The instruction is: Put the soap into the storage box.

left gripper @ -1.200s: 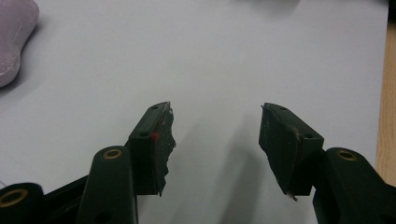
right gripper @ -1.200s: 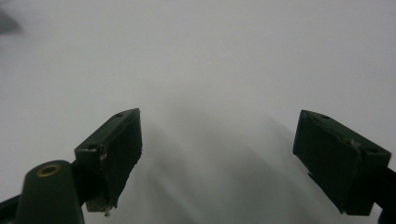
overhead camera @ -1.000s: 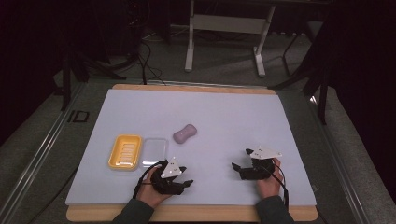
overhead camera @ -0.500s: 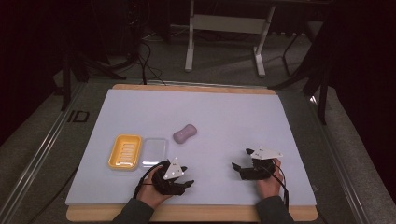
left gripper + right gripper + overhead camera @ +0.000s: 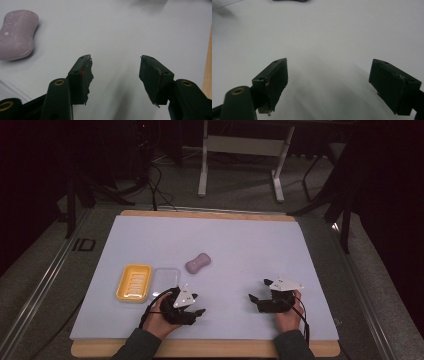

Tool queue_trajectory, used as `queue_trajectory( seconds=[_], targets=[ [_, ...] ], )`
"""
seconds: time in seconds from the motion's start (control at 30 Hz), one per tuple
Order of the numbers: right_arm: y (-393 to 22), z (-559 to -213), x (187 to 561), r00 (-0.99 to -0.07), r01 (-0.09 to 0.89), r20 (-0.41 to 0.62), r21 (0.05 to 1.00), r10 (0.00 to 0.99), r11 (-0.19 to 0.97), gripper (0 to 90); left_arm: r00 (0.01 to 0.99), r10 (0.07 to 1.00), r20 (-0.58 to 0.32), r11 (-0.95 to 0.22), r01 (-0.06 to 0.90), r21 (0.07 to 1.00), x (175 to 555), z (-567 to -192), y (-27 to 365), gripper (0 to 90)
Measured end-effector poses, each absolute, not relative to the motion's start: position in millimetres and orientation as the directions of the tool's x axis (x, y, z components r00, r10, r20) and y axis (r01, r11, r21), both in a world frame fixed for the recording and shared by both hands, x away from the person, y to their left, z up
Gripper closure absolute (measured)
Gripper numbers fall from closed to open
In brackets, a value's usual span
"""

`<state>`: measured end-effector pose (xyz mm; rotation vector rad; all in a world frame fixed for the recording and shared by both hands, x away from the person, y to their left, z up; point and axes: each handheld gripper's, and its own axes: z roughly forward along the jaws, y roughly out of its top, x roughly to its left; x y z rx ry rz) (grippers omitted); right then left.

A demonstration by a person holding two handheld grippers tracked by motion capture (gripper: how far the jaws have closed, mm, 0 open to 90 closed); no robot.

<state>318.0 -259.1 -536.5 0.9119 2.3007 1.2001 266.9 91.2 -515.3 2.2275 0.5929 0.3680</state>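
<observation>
Work in hand: getting the purple soap bar (image 5: 198, 264) into the yellow soap dish (image 5: 134, 282), as I judge it from what lies nearest the hand-held grippers.
Done so far: nothing I can see; the soap lies bare on the desk (image 5: 250, 240), apart from the dish.
Left to do: reach, grasp, lift, set the soap in the dish; perhaps fit the clear lid (image 5: 166, 277) that lies touching the dish's side.
Left hand-held gripper (image 5: 115, 67): released, jaws apart and just now widening, nothing between them.
Right hand-held gripper (image 5: 328, 75): released, jaws wide, bare desk between them.
Soap's place: ahead of the left hand-held gripper and off to its left, near but not touching.
Dish and lid: just ahead-left of the left hand in the high view; well apart from the right hand-held gripper.
Writing: "ID" (image 5: 83, 245) on the floor strip left of the desk; the soap bears faint marks, too blurred to read.
</observation>
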Motion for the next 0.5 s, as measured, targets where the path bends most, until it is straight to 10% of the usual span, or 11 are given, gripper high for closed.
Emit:
queue_trajectory(
  seconds=[0.5],
  targets=[
    [-261, -536, 317, -0.711, 0.363, -0.035, 0.837, 0.702, 0.409, 15.3, 0.85, 0.516, 0.101, -0.625, 0.293, 0.724, 291, -496, 99, 44.1]
  ],
)
